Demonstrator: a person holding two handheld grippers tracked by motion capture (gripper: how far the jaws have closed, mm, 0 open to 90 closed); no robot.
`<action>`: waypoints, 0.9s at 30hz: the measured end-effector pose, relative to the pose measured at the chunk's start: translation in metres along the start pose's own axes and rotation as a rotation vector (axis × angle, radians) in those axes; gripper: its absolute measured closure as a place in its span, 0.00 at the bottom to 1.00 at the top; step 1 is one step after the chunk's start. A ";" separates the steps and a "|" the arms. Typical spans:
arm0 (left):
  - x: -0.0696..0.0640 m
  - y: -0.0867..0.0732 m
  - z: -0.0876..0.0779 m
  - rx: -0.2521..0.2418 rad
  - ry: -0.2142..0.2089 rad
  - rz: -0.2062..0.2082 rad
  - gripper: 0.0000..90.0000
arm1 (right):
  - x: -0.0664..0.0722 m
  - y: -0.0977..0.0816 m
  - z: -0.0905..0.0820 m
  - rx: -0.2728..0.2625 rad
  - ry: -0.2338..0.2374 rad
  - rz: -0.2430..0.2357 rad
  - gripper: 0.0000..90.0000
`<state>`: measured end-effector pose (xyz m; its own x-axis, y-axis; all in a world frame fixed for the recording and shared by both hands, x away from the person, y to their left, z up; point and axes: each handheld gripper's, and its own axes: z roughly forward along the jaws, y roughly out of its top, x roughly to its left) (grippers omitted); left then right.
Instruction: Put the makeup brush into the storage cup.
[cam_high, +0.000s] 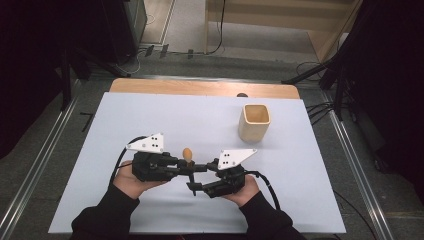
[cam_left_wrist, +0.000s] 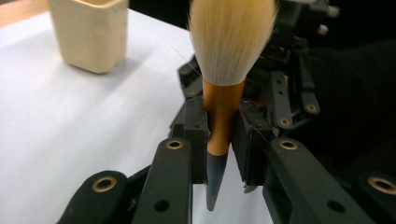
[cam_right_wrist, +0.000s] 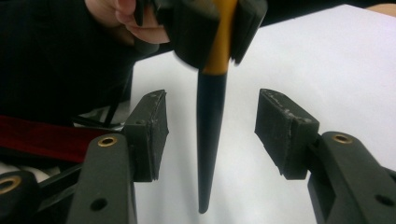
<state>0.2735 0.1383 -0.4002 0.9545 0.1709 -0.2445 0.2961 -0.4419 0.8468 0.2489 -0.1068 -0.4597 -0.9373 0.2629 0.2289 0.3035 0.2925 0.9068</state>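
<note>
Left gripper (cam_left_wrist: 223, 135) clamps the brush (cam_left_wrist: 223, 93); right gripper (cam_right_wrist: 210, 128) jaws apart, clear of its handle. Cup (cam_high: 254, 122) well apart.

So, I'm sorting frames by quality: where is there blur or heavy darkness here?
High view: dim surroundings, bright table sharp. Left gripper view: brush bristles crisp, cup slightly soft. Right gripper view: the left gripper clamping the brush is blurred; right gripper pads sharp.
</note>
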 end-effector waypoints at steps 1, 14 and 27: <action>0.000 0.000 0.000 0.007 0.000 0.011 0.86 | 0.000 0.000 0.001 -0.001 0.005 0.000 0.50; 0.003 -0.003 0.004 0.041 -0.022 0.049 0.86 | -0.001 -0.015 0.013 -0.066 0.014 -0.002 0.68; 0.005 -0.006 0.007 0.049 -0.029 0.046 0.86 | 0.000 -0.016 0.015 -0.061 0.015 0.013 0.86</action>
<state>0.2767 0.1353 -0.4095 0.9676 0.1241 -0.2198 0.2523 -0.4911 0.8338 0.2470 -0.0982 -0.4795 -0.9360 0.2524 0.2454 0.3048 0.2325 0.9236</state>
